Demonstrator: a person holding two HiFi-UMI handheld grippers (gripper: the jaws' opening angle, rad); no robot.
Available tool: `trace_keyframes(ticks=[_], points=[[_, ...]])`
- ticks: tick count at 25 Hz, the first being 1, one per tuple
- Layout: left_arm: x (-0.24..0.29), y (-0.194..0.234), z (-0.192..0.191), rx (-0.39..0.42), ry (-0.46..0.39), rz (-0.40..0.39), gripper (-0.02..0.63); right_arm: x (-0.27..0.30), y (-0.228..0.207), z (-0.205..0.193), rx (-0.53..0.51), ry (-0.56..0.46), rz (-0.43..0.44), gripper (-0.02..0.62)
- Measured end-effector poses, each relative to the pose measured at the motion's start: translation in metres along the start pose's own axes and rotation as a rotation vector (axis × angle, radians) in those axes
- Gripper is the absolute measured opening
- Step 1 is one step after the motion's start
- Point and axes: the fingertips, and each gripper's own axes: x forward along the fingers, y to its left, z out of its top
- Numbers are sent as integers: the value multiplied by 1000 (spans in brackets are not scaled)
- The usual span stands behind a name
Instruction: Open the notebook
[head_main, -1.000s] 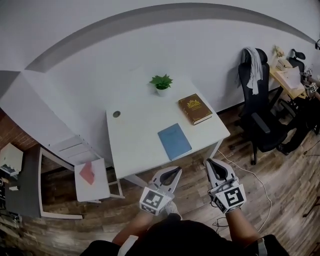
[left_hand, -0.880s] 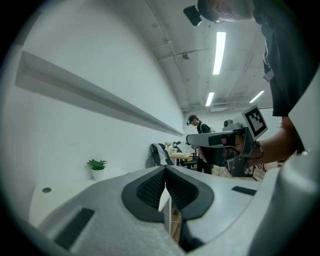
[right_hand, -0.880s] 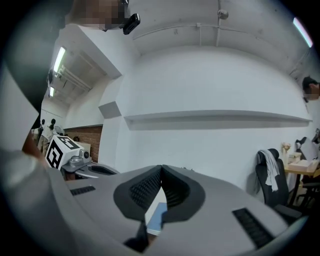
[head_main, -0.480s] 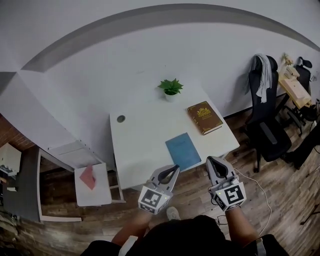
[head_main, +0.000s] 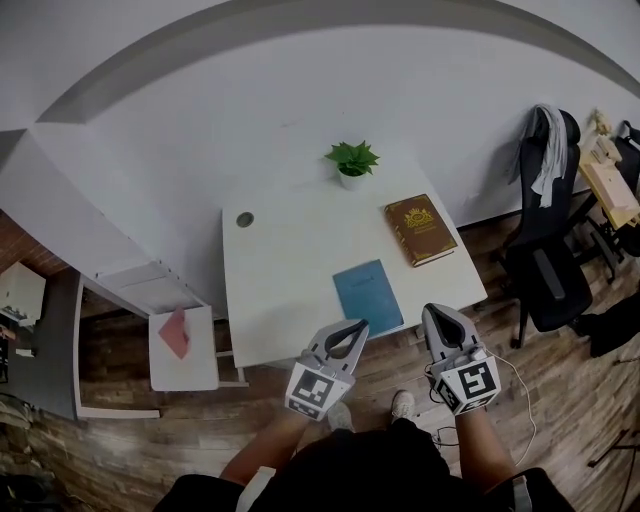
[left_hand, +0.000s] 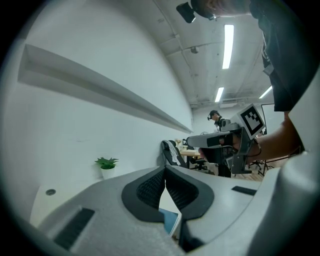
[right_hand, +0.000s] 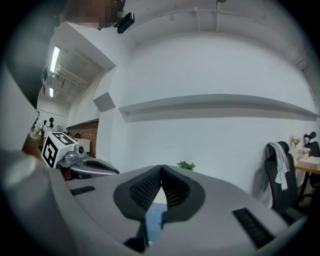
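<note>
A blue notebook (head_main: 367, 296) lies closed near the front edge of the white table (head_main: 290, 270); a corner of the notebook (left_hand: 169, 220) shows below the left jaws, and the notebook (right_hand: 155, 218) shows between the right ones. My left gripper (head_main: 358, 325) is shut and empty, its tips just short of the table's front edge, left of the notebook. My right gripper (head_main: 433, 311) is shut and empty too, hovering off the front edge to the notebook's right. Both point level toward the wall.
A brown hardcover book (head_main: 420, 229) lies at the table's right, a small potted plant (head_main: 352, 162) at its back, a cable hole (head_main: 245, 219) at its left. A black office chair (head_main: 545, 250) stands to the right, a low white shelf with a red item (head_main: 176, 333) to the left.
Both grippers have moved forward toward the table, from over the floor to its front edge. The jaws stayed shut.
</note>
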Motion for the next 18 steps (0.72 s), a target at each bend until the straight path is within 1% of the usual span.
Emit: trace_keyframes(ticks=[2, 5, 6, 8, 11, 14, 18], points=[[12, -6, -5, 5, 29, 3, 6, 2, -11, -6, 15, 14, 14, 2], [33, -13, -18, 35, 94, 10, 8, 6, -27, -16, 42, 45, 44, 2], [40, -16, -24, 45, 120, 9, 23, 6, -31, -19, 48, 59, 55, 2], [56, -21, -37, 59, 173, -1, 78, 8, -41, -22, 49, 76, 73, 2], [78, -30, -65, 95, 260, -9, 110, 10, -56, -27, 51, 59, 90, 2], [98, -34, -98, 144, 354, -14, 127, 9, -69, -39, 55, 79, 114, 3], [121, -40, -138, 232, 474, -39, 137, 8, -82, -52, 65, 111, 136, 2]])
